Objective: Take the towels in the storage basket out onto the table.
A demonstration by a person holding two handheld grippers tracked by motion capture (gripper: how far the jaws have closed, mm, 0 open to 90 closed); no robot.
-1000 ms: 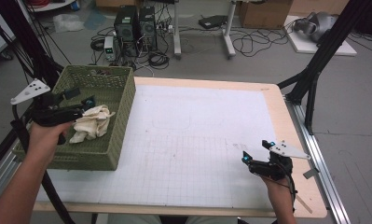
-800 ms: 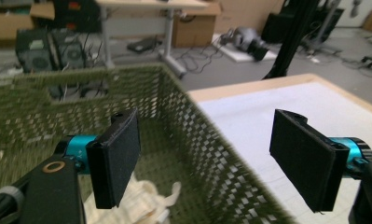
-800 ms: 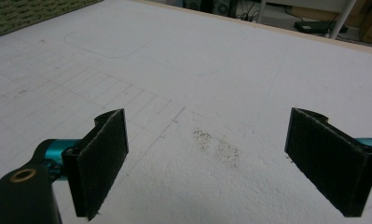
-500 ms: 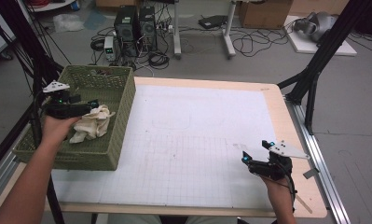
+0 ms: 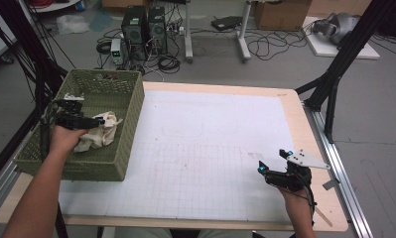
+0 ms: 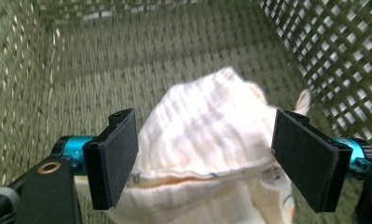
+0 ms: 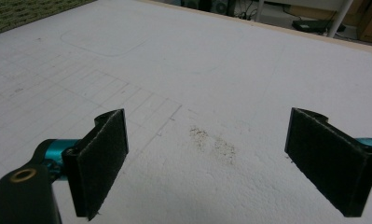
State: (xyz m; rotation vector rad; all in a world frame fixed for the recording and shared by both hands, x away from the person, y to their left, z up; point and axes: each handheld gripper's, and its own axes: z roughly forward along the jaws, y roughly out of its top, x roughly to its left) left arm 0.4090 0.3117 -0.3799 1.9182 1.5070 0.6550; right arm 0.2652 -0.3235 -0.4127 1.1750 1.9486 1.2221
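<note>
My left gripper (image 6: 204, 158) is inside the green woven basket (image 5: 128, 134) at the table's left, jaws spread wide on either side of the crumpled cream cloth (image 6: 207, 135) lying on the basket floor. My right gripper (image 7: 223, 163) hovers, jaws wide and holding nothing, over the white gridded table sheet (image 7: 211, 70) near the right corner.

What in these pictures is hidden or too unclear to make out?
- Cloth in the left gripper view: its lower part is cut off by the bottom edge and hidden behind the left hand-held gripper.
- Basket floor in the high view: the near wall hides part of it.
- Brown specks on the mat, right gripper view: too small to identify.
</note>
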